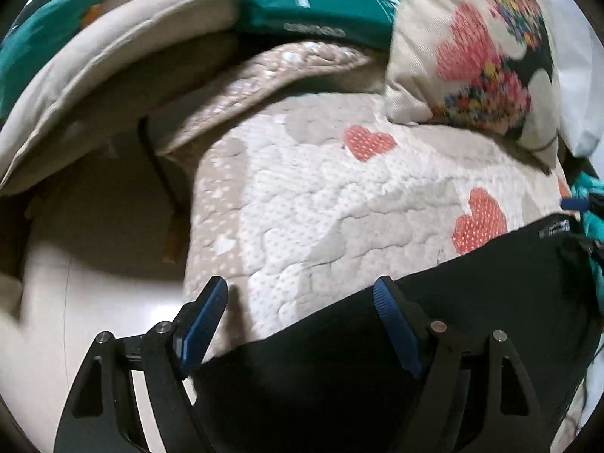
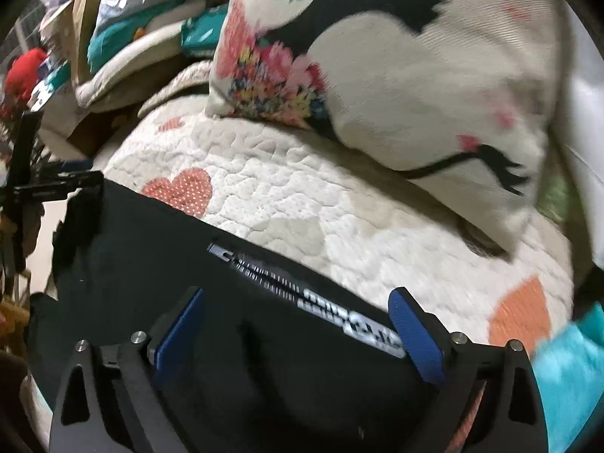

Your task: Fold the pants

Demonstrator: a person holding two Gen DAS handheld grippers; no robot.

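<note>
Black pants (image 1: 434, 339) lie on a white quilt with coral hearts (image 1: 302, 196). In the right wrist view the pants (image 2: 170, 249) show a white printed logo along their far edge. My left gripper (image 1: 302, 294) is open and empty, hovering over the pants' far left edge. My right gripper (image 2: 298, 302) is open and empty, its jaws spread over the pants by the logo. The other gripper's black frame (image 2: 56, 185) shows at the pants' left corner.
A cream pillow with flowers and black shapes (image 2: 396, 75) rests at the back of the quilt (image 2: 302, 188). Teal packs (image 1: 317, 11) and beige cushions (image 1: 113, 60) lie behind. The bed's left edge drops to a pale floor (image 1: 105, 264). A teal cloth (image 2: 573, 370) lies at right.
</note>
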